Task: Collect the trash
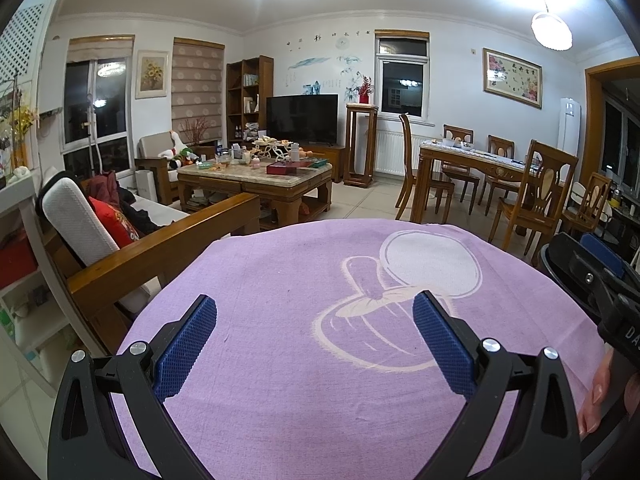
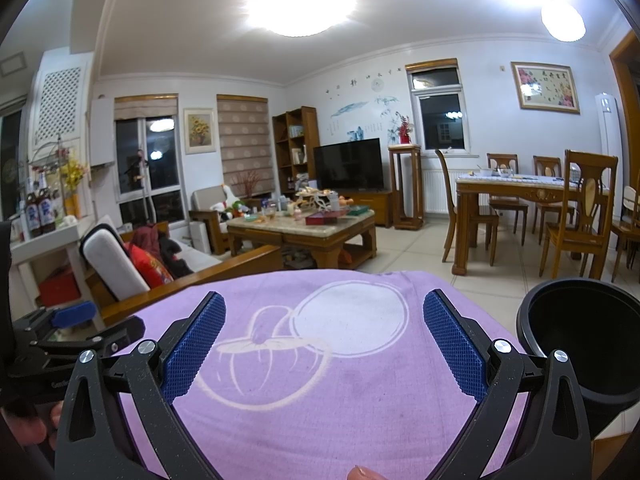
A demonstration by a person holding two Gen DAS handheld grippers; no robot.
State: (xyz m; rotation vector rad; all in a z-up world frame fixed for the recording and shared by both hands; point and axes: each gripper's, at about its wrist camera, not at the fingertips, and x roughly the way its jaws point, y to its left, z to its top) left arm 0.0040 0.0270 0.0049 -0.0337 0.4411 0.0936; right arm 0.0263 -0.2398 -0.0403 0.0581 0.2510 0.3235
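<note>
Over the purple cloth (image 1: 320, 360) both grippers hover with jaws spread wide, nothing between the pads. I read the left gripper (image 1: 315, 344) as empty and idle; same for the right gripper (image 2: 324, 344). Cloth surface near me looks bare, just a pale printed figure, no scraps on it that I can see.

Black bin (image 2: 580, 344) sits at the near right, just beside the right gripper, mouth open; what I can see of the inside looks dark and empty, bottom not clear. That's my likely drop target.

Farther out, the coffee table (image 1: 256, 176) at centre-left is cluttered with bottles, boxes and small items. Can't tell from here which are trash. Dining table (image 1: 476, 156) far right has a few dishes.

Judgement: task barely begun. Nothing picked, nothing visibly binned. All collecting left to do.
</note>
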